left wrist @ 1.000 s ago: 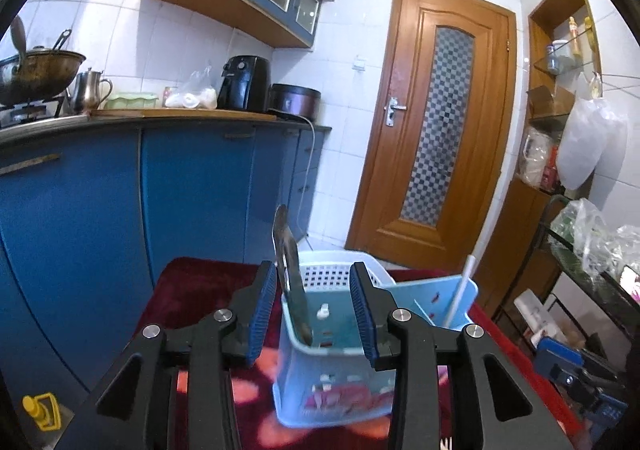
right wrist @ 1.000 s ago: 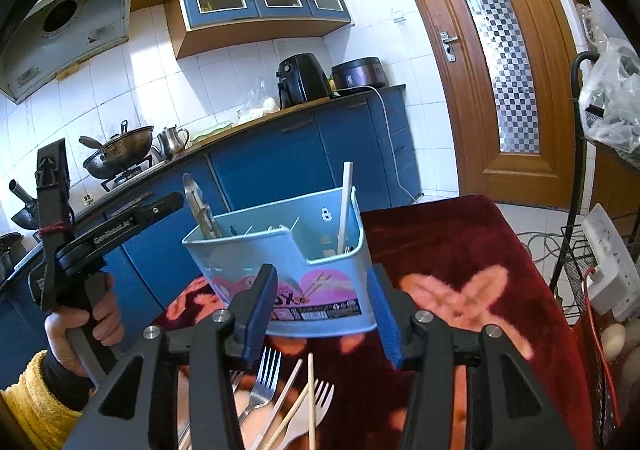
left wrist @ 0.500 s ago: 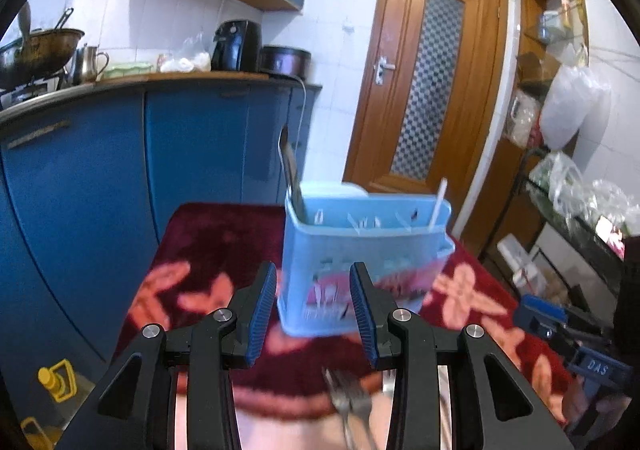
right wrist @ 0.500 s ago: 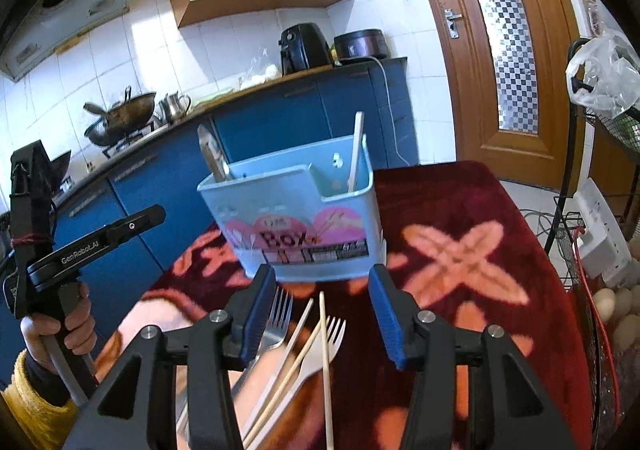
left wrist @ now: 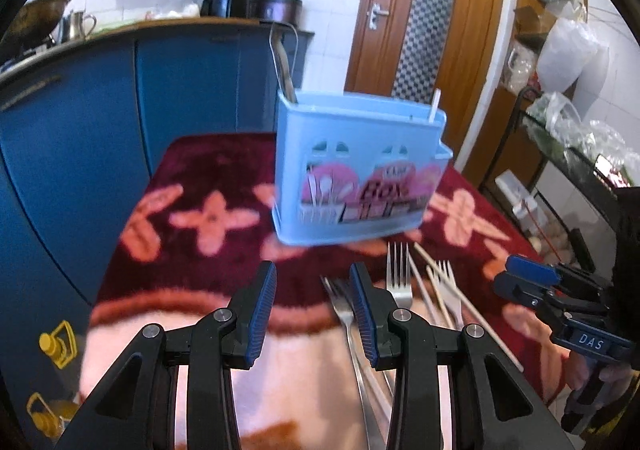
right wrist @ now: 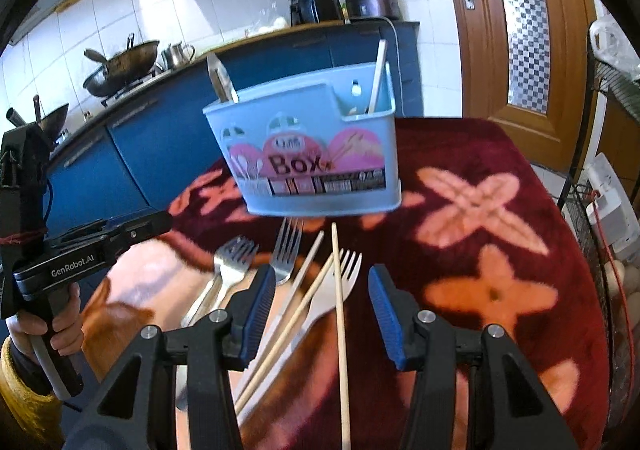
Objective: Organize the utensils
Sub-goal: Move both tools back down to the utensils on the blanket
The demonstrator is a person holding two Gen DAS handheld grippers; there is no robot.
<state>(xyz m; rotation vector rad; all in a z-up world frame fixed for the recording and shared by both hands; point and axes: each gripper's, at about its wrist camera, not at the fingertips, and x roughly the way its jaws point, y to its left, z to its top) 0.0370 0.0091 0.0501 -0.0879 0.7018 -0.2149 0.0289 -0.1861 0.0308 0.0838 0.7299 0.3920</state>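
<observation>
Forks (right wrist: pixel 236 262) and chopsticks (right wrist: pixel 339 310) lie before blue box (right wrist: pixel 308 162) on desk (right wrist: pixel 500 250); both hand-held grippers, left (left wrist: pixel 312 304) and right (right wrist: pixel 322 304), released, empty.

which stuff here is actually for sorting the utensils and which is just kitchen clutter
For the job:
blue utensil box
metal forks
white plastic fork
chopsticks

Just lying about:
wok
kettle
air fryer
rice cooker

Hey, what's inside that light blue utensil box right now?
In the blue box, a metal utensil handle sticks up at one end and a pale stick at the other. Their lower ends are hidden by the wall.
</observation>
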